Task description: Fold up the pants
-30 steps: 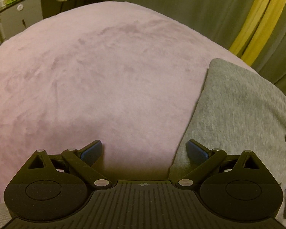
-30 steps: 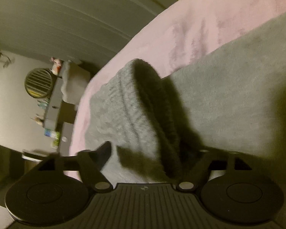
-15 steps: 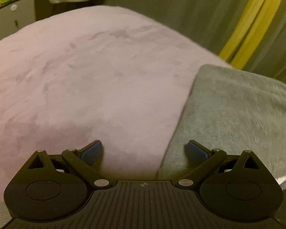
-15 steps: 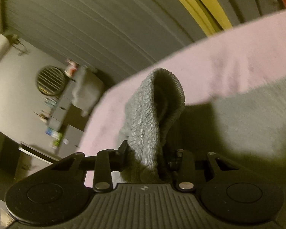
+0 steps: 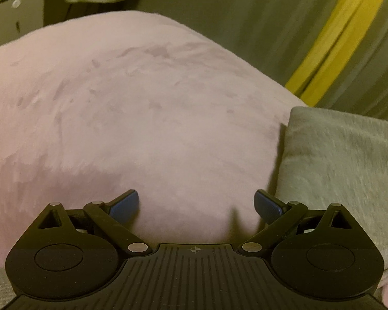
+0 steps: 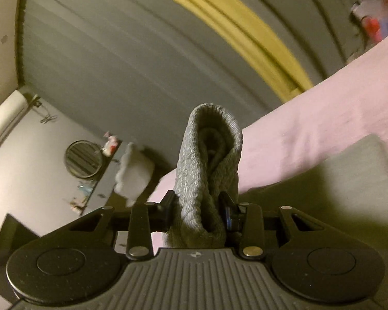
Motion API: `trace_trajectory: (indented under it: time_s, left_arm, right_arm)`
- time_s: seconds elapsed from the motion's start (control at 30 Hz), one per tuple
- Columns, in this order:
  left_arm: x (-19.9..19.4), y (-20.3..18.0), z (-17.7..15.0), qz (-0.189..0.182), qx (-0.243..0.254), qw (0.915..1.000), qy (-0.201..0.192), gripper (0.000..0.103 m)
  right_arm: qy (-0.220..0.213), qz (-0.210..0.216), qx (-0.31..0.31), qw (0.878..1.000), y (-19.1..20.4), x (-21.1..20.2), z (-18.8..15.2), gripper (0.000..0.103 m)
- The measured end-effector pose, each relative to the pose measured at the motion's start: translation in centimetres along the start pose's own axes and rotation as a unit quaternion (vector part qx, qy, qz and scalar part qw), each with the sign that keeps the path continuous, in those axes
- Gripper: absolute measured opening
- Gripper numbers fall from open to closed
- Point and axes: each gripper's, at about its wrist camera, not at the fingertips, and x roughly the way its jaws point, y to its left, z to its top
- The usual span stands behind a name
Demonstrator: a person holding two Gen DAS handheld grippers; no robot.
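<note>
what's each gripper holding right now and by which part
The right gripper is shut on the grey pants, pinching the ribbed elastic band. The left gripper is open and holds nothing, above the pink blanket.

The left gripper (image 5: 196, 204) is level and low, its two blue-padded fingers (image 5: 124, 202) spread wide apart with nothing between them. The right gripper (image 6: 199, 208) is tilted upward and rolled to one side, its black fingers (image 6: 227, 211) drawn close together and clamped on a bunched, ribbed fold of the gray pants (image 6: 207, 170), which stands up between them. The person's hands and arms are out of view in both wrist cameras.
</note>
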Motion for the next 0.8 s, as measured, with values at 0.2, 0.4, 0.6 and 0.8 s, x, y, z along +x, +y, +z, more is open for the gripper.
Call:
trace_trajectory:
  time_s: [0.2, 0.4, 0.6, 0.8]
  left_arm:
    - [0.3, -1.1, -0.1, -0.004, 0.037, 0.9992, 0.013, 0.1]
    - [0.7, -3.6, -0.9, 0.019, 0.111, 0.9936, 0.017, 0.1]
    - [0.2, -7.0, -2.6, 0.019, 0.176, 0.9841, -0.015, 0.1]
    - [1.7, -9.1, -4.0, 0.056, 0.241, 0.9687, 0.016, 0.1]
  right_arm:
    - [0.012, -0.112, -0.049, 0.992, -2.2, -1.3, -0.6, 0.046]
    - [0.004, -0.2, -0.051, 0.979, -4.5, -2.8, -1.5, 0.085]
    - [0.001, -0.18, -0.071, 0.981, -4.0, -1.7, -2.7, 0.066]
    - [0.004, -0.167, -0.146, 0.975, -2.3, 2.0, -4.5, 0.058]
